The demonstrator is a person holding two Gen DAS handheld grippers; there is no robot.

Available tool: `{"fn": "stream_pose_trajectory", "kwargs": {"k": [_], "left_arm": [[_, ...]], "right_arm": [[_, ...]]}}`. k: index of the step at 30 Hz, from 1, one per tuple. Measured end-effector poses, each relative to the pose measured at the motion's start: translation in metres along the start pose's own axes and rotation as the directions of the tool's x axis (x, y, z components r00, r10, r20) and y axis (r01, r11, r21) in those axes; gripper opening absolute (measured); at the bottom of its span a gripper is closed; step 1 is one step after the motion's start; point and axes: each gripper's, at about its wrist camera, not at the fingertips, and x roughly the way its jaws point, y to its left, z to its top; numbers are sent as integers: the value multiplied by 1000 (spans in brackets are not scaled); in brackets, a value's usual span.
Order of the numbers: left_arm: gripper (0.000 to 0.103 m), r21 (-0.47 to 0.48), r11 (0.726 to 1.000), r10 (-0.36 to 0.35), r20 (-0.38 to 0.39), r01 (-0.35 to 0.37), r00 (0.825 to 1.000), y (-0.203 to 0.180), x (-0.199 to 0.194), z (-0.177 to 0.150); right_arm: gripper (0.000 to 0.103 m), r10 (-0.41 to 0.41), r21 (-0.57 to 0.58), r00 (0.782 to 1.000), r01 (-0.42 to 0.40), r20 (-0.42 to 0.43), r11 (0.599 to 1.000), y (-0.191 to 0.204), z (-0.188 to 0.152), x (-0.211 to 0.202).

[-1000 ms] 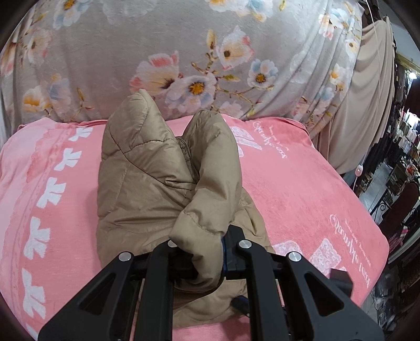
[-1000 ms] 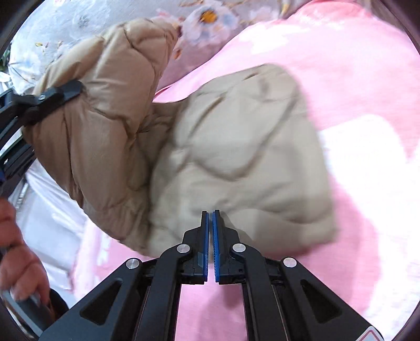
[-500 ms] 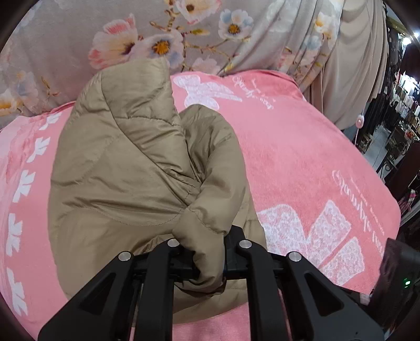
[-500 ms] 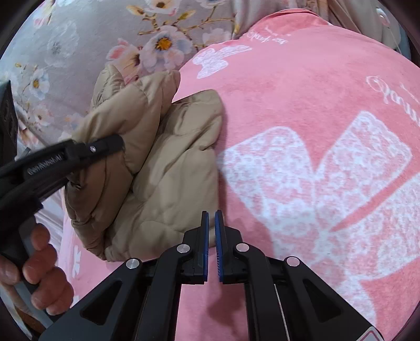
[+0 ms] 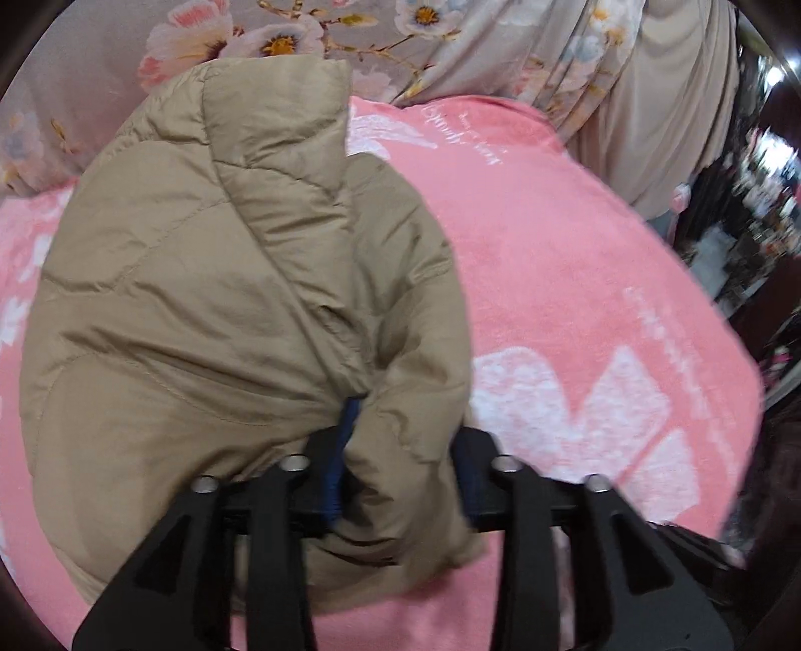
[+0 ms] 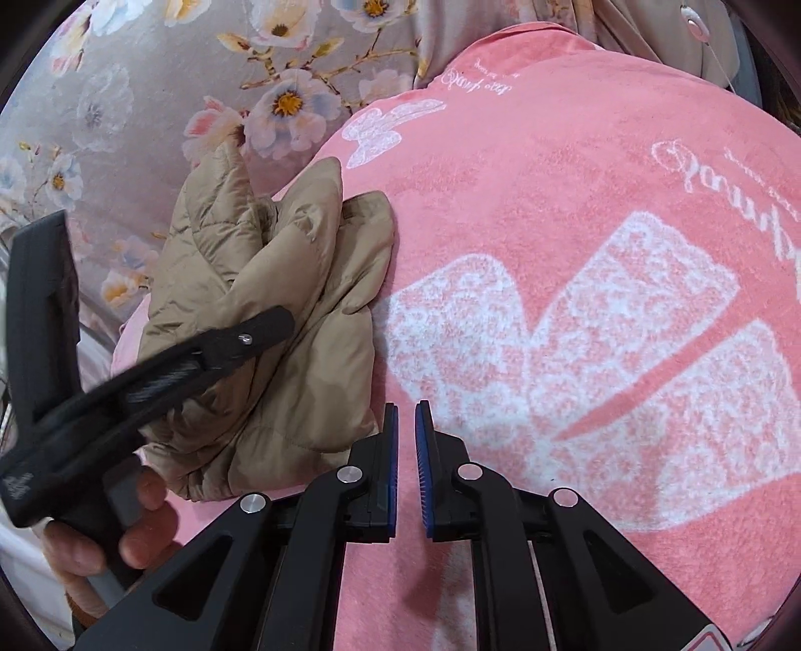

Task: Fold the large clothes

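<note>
Left wrist view: the left gripper (image 5: pixel 403 465) points down at a tan quilted jacket (image 5: pixel 210 300) bundled on the pink blanket (image 5: pixel 575 280) that covers the bed. Its jaws have just been opening; a fold of the jacket lies between them, but the blue pads (image 5: pixel 345 445) stand apart from it on the right side, so the fold is released, not clamped. The bulk of the jacket sits directly ahead of and to the left of this gripper, its collar edge reaching toward the floral curtain (image 5: pixel 450 45) beyond. Right wrist view: the right gripper (image 6: pixel 406 470) is slightly parted, with nothing between its pads, and hovers over bare blanket; the jacket (image 6: pixel 280 325) lies just to its left, with the left gripper (image 6: pixel 260 325) resting over it and the person's hand (image 6: pixel 115 531) on that handle. Risk: padded fabric is springy, so the released fold may puff up and unroll. Loose fabric inside the left jaws may also snag on a pad and drag the bundle out of shape if that gripper is pulled away.
</note>
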Motion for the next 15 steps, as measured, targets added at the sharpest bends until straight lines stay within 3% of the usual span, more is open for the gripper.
{"fn": "stream_pose_trajectory", "kwargs": {"k": [3, 6, 8, 10, 12, 15], "left_arm": [[59, -66, 990, -119, 38, 121, 992, 10, -42, 8], [74, -104, 979, -161, 145, 177, 976, 28, -90, 19], [74, -132, 984, -84, 225, 116, 971, 50, -122, 31], [74, -174, 985, 44, 256, 1, 966, 78, -141, 46], [74, -231, 968, 161, 253, -102, 954, 107, -148, 61], [74, -278, 948, 225, 252, -152, 941, 135, -154, 75]], "right_arm": [[12, -7, -11, 1000, 7, 22, 1000, 0, 7, -13], [14, -14, -40, 998, 17, 66, 999, 9, 27, -28], [18, 14, -74, 995, -7, 95, 997, 24, 47, -36], [29, 50, -98, 991, -38, 121, 994, 44, 70, -39], [47, 85, -116, 985, -68, 152, 991, 65, 91, -39], [52, 174, -71, 974, -165, 143, 984, 99, 131, -22]]}}
